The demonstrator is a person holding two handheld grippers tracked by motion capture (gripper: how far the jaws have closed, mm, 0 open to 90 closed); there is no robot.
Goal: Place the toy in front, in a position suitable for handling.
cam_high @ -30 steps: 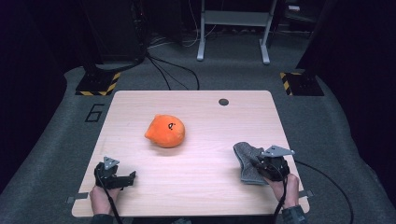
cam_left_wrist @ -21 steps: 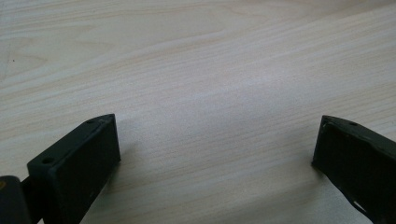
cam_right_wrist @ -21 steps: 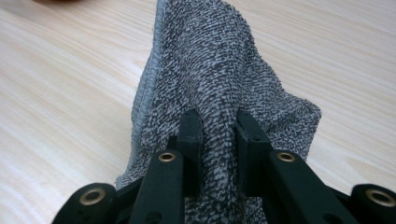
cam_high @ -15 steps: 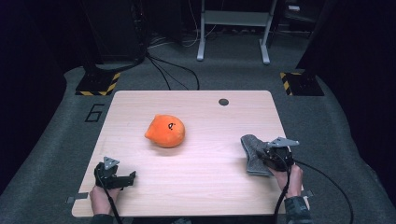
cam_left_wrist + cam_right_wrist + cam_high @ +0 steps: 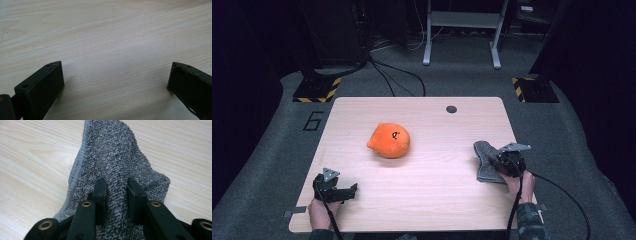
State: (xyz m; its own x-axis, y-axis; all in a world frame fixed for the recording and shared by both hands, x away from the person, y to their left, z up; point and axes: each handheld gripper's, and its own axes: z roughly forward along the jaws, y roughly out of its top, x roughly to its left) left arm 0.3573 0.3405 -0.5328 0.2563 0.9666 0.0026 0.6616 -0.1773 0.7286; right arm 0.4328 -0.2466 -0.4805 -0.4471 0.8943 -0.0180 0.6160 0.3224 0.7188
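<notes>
— What's the biggest thing in front of you?

— The table (image 5: 422, 200), pale wood, with a small dark hole (image 5: 451, 109) near its far edge. The person's hands come in over the near edge.

— And on it?

— An orange plush (image 5: 389, 140) sits left of the middle, well apart from both grippers. Then a grey cloth (image 5: 484, 160), bunched up near the right edge of the table.

— Who has the cloth?

— The right gripper (image 5: 504, 165). In the right gripper view its jaws stand close together with a fold of the cloth (image 5: 117, 162) pinched between them, pads pressing on it from both sides. They've just been easing apart a little, but the fold is gripped all the same. The rest of the cloth runs forward from the jaws and lies on the wood, its hemmed edge down one side.

— And the other hand?

— The left gripper (image 5: 347, 192) rests low at the near left corner, pointing toward the middle. Seen in the left gripper view (image 5: 115, 82), its jaws are spread wide with bare wood between them, grasping nothing. A cable trails back from each gripper toward the person.
</notes>
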